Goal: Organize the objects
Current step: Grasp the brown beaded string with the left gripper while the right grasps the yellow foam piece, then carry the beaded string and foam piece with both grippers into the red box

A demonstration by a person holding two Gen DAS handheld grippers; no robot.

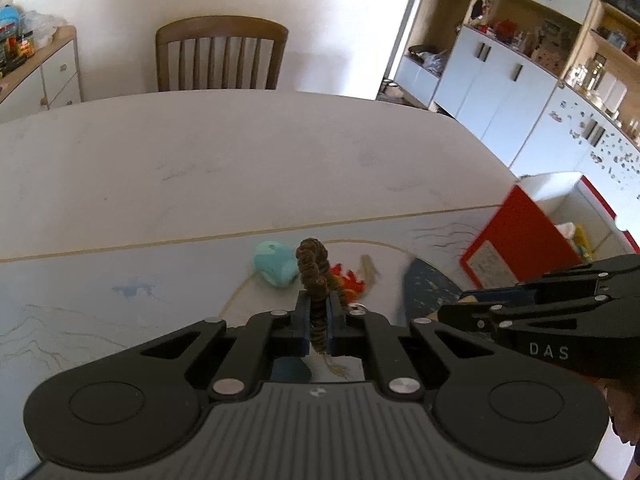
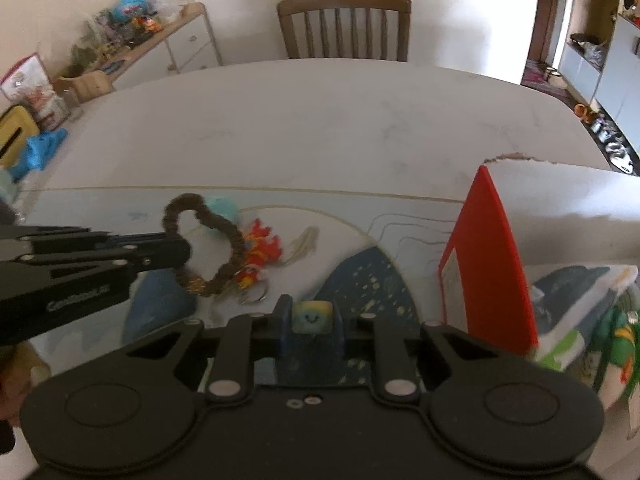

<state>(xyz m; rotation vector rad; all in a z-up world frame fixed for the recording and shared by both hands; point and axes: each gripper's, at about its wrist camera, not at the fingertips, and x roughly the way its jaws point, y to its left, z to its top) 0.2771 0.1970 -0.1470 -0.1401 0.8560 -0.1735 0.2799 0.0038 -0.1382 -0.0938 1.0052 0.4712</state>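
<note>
My left gripper (image 1: 319, 312) is shut on a brown beaded bracelet (image 1: 316, 280), held just above the mat; in the right wrist view the bracelet (image 2: 224, 232) loops from the left gripper (image 2: 176, 254). My right gripper (image 2: 311, 318) is shut on a small pale cube with a smiley face (image 2: 311, 316); it shows at the right of the left wrist view (image 1: 452, 314). A teal toy (image 1: 276, 264), a red-orange toy (image 2: 260, 248) with key rings, and a pale feather-like piece (image 2: 306, 246) lie on the mat.
A red-and-white box (image 2: 484, 256) with toys inside stands at the right of the table (image 2: 320, 120). A printed mat (image 1: 100, 300) covers the near table. A wooden chair (image 1: 222, 56) stands behind the far edge. Cabinets line both sides.
</note>
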